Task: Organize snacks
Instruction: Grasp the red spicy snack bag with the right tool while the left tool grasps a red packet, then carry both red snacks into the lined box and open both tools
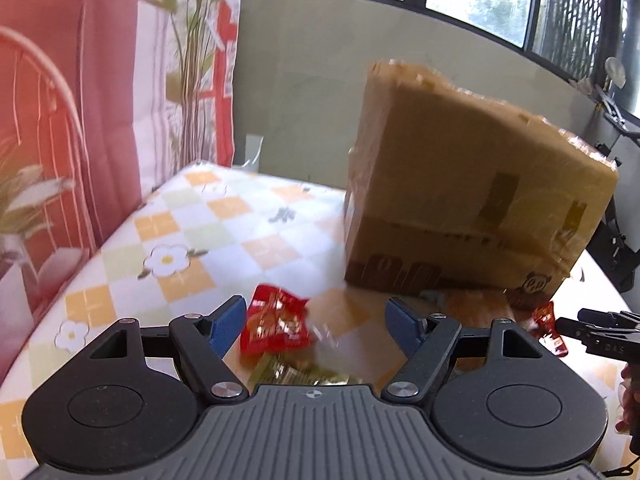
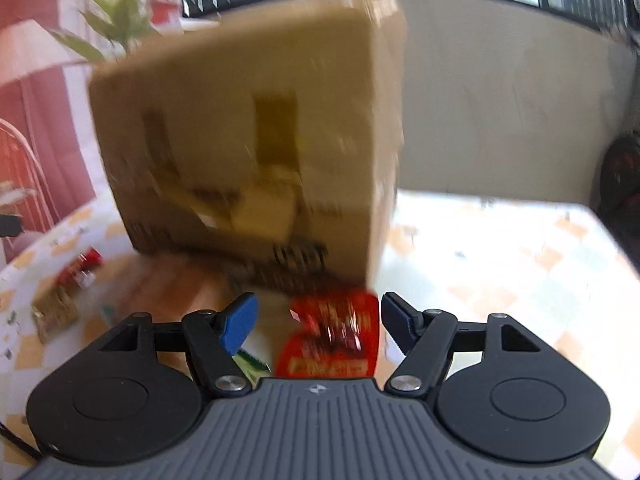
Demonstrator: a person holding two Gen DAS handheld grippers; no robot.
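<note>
Flanking red packets [image 1: 276,326], fingers [image 1: 226,324] apart

Box [image 1: 472,188] on table [image 1: 248,216]; snack packets [image 1: 276,330] before it, near both tongs.

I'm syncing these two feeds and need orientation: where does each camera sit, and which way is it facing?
Left wrist: on the left gripper, looking forward over a red snack packet toward the cardboard box; own open blue fingers show.
Right wrist: on the right gripper, facing the box close up, another red packet between open fingers.
Shared: box, checkered tablecloth.
</note>
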